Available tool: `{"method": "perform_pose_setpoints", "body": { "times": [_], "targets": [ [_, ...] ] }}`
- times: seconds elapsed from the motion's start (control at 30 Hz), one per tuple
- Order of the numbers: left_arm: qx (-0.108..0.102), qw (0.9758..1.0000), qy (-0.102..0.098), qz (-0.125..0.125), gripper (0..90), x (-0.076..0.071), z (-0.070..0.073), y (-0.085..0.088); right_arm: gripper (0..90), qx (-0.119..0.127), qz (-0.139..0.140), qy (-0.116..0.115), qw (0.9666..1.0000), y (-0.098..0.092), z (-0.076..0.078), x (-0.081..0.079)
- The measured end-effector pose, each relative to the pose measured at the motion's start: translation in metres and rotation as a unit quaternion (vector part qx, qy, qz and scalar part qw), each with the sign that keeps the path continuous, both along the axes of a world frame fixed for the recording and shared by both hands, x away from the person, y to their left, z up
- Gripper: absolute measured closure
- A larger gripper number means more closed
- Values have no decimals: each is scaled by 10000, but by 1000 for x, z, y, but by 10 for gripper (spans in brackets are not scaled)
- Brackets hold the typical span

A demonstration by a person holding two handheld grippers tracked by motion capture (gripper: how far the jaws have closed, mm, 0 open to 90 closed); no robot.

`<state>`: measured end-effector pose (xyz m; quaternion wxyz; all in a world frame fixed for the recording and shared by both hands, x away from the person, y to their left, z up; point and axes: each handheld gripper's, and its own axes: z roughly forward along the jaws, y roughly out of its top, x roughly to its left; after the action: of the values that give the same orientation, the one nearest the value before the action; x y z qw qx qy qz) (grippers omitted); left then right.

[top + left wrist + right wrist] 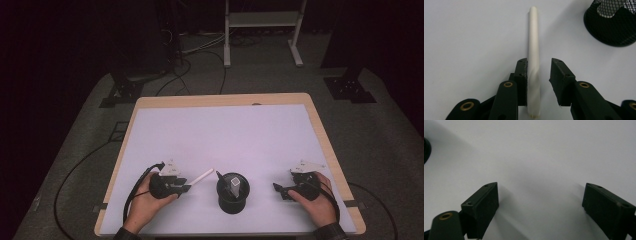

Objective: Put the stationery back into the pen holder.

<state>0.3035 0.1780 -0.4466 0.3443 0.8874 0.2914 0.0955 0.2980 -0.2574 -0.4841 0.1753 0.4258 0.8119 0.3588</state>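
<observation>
In the left gripper view the white stick's [533, 62] near end is cut by the bottom edge between the left hand-held gripper's [538, 75] jaws, and one jaw hides part of its side; ahead and to the right, the mesh cup [611, 27] is cut by the top and right edges; in the right gripper view a dark shape [426, 150] is clipped at the left edge, too little to identify; in the high view the cup's contents [235, 186] are too small to tell.

Bright table, dark room
The white table top [220, 135] is evenly lit; surroundings fall black, gripper views look soft, with faint shadows under the jaws.
</observation>
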Motion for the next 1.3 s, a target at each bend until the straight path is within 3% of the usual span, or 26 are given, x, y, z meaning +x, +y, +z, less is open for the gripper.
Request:
{"method": "perform_pose_setpoints", "body": {
  "times": [0.53,0.73,1.0,1.3],
  "targets": [
    [11,9999,-91,-43,641,31,7,-41,124,-3,3,2,10000,0,0,0],
    [102,9999,-46,-108,641,42,6,-54,124,3,-2,9,10000,0,0,0],
    [173,9997,21,-148,656,53,0,-68,124,5,-2,10,10000,0,0,0],
    [300,9994,119,-88,722,61,-12,-73,124,18,-12,15,10000,0,0,0]
  ]
}}
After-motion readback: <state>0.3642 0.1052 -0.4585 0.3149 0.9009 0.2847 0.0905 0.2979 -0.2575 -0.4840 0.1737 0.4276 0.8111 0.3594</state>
